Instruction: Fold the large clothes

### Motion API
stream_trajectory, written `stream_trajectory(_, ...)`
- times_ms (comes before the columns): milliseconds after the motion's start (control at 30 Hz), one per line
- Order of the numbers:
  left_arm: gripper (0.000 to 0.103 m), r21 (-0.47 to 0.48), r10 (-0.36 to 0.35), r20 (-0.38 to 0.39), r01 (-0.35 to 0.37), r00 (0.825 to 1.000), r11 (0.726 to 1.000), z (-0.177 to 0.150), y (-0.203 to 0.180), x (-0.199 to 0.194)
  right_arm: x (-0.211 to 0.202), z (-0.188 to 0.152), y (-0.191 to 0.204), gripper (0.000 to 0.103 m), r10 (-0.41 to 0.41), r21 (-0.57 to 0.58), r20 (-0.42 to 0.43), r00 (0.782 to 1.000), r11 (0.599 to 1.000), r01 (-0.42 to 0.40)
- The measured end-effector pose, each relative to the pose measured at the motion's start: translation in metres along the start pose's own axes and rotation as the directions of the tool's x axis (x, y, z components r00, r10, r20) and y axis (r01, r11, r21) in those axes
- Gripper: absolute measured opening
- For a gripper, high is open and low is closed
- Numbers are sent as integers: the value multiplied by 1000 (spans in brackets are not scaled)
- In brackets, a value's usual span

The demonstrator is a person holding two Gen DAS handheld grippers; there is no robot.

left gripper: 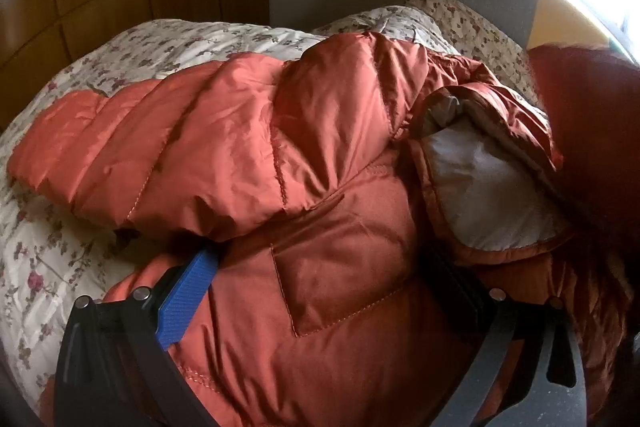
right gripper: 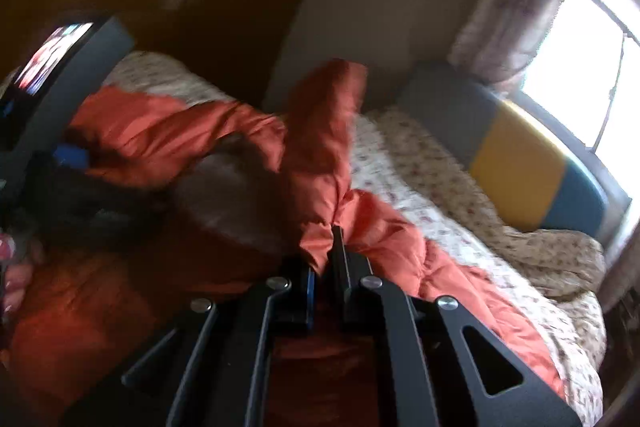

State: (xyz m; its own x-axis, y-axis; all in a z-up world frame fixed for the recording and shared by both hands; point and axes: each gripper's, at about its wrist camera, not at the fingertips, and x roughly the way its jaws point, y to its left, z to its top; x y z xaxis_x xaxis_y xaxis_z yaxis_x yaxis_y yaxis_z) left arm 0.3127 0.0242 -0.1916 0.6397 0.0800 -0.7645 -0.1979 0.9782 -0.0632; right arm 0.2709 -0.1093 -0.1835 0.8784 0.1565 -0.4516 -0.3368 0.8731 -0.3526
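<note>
On the flowery bed [left gripper: 48,247] lies the orange puffy jacket [left gripper: 248,131]. From my left camera, my left gripper [left gripper: 316,287] tips down with jaws wide apart, pressing on the jacket's body; one sleeve stretches left. From my right camera, my right gripper [right gripper: 324,267] is pinched tight on a jacket fold, sleeve sticking up.

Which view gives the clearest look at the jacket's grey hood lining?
The left wrist view: the grey hood lining lies open, sharp and well lit on the orange jacket. The right wrist view is motion-blurred and shows only a dark, indistinct patch where the hood would be.
</note>
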Motion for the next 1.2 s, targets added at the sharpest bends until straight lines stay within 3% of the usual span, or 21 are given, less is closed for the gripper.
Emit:
stream_trajectory(133, 100, -1, -2, -1, 2, 1000, 1000, 0, 1, 0, 21, -9, 4, 13, 118, -16, -105, 987, 993, -121)
stream_trajectory(200, 100, -4, -6, 0, 6, 1000, 1000, 0, 1, 0, 21, -10, 9, 43, 164, -16, -142, 976, 986, -168)
stream_trajectory(267, 100, -7, -12, -1, 12, 1000, 1000, -1, 2, 0, 10, -8, 8, 59, 198, -5, -119, 973, 980, -200)
stream_trajectory(400, 100, -21, -34, 8, 34, 999, 999, -1, 5, -3, -32, -2, -13, 58, 215, 111, -41, 976, 972, -209)
stream_trajectory(467, 100, -34, -50, 17, 50, 999, 998, -1, 7, -5, -54, -2, -31, 58, 175, 179, 13, 984, 968, -175)
stream_trajectory(567, 100, -35, -48, 24, 49, 999, 998, -1, 6, -6, -86, -11, -83, 58, 22, 367, 78, 997, 929, -49)
stream_trajectory(633, 100, -32, -41, 28, 42, 999, 999, -1, 5, -7, -95, -22, -119, 58, -112, 503, 48, 993, 861, 73)
stream_trajectory(700, 100, -28, -35, 37, 36, 999, 999, -1, 4, -9, -90, -43, -157, 55, -239, 621, -73, 968, 749, 232)
stream_trajectory(733, 100, -25, -30, 40, 31, 999, 999, -1, 3, -10, -79, -60, -178, 53, -254, 686, -169, 952, 664, 299)
stream_trajectory(800, 100, -19, -20, 43, 21, 999, 1000, -1, 2, -11, -63, -79, -194, 48, -184, 762, -211, 960, 584, 280)
stream_trajectory(833, 100, -16, -18, 43, 19, 999, 1000, -1, 1, -11, -55, -85, -197, 48, -168, 775, -227, 959, 565, 282)
stream_trajectory(933, 100, -15, -19, 41, 19, 999, 1000, -2, 1, -10, -27, -86, -186, 47, -199, 672, -327, 924, 638, 375)
stream_trajectory(1033, 100, -20, -23, 40, 24, 999, 1000, -2, 1, -10, -10, -106, -189, 47, -182, 649, -405, 896, 634, 422)
stream_trajectory(1200, 100, -34, -32, 69, 34, 997, 999, -2, 3, -23, -7, -129, -186, 47, -158, 670, -415, 896, 613, 419)
